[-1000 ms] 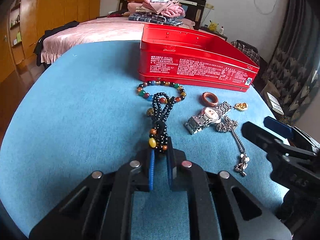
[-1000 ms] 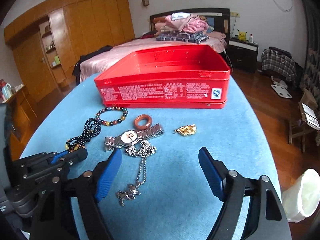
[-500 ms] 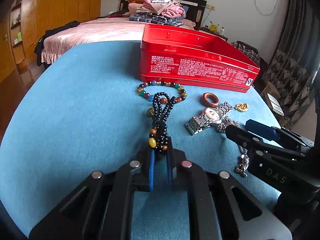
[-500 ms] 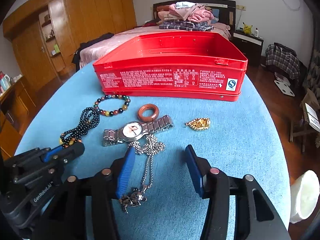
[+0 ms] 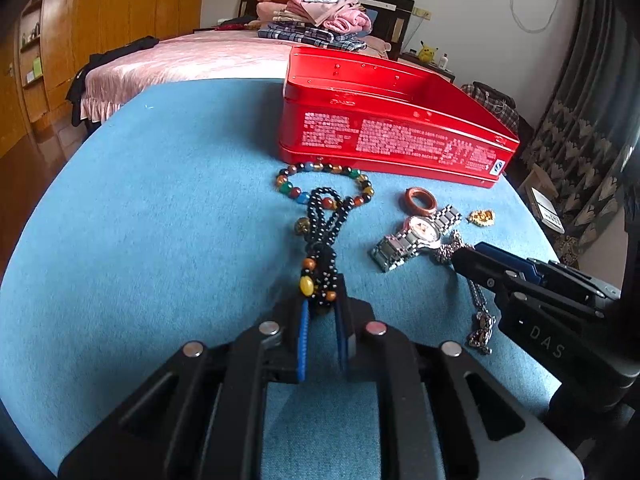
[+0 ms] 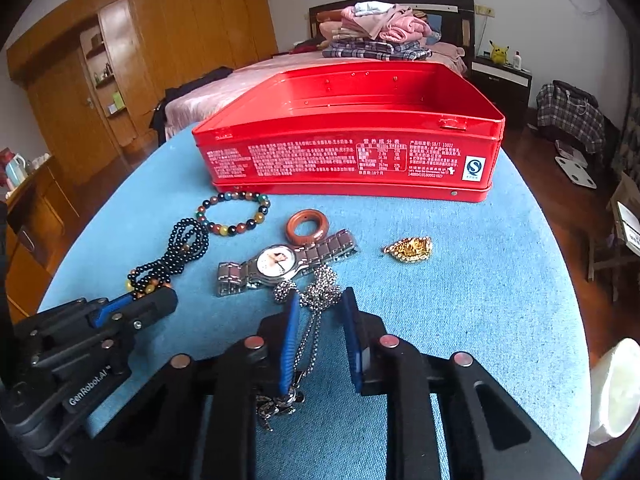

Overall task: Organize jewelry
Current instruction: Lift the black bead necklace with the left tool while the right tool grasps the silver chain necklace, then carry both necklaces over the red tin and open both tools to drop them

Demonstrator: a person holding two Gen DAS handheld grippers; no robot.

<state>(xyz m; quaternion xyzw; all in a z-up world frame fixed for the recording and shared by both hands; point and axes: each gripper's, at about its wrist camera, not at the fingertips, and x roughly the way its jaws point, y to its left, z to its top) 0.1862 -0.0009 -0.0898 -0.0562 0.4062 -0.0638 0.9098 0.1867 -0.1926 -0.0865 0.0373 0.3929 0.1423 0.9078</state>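
Left gripper (image 5: pixel 322 304), bottom centre of its view: jaws clamped on the near end of the black bead strand (image 5: pixel 325 236), rest of it trailing up-frame on the blue table (image 5: pixel 160 200). Right gripper (image 6: pixel 320 320), bottom centre of its view: jaws closing around the silver chain (image 6: pixel 312 320), pads not visibly pressing it; pendant (image 6: pixel 276 404) lies below between the fingers. Watch (image 6: pixel 280 262), brown ring (image 6: pixel 307 227), colored bracelet (image 6: pixel 234 216) and gold charm (image 6: pixel 410 249) lie mid-frame in front of the open red tin (image 6: pixel 348 152), none inside it.
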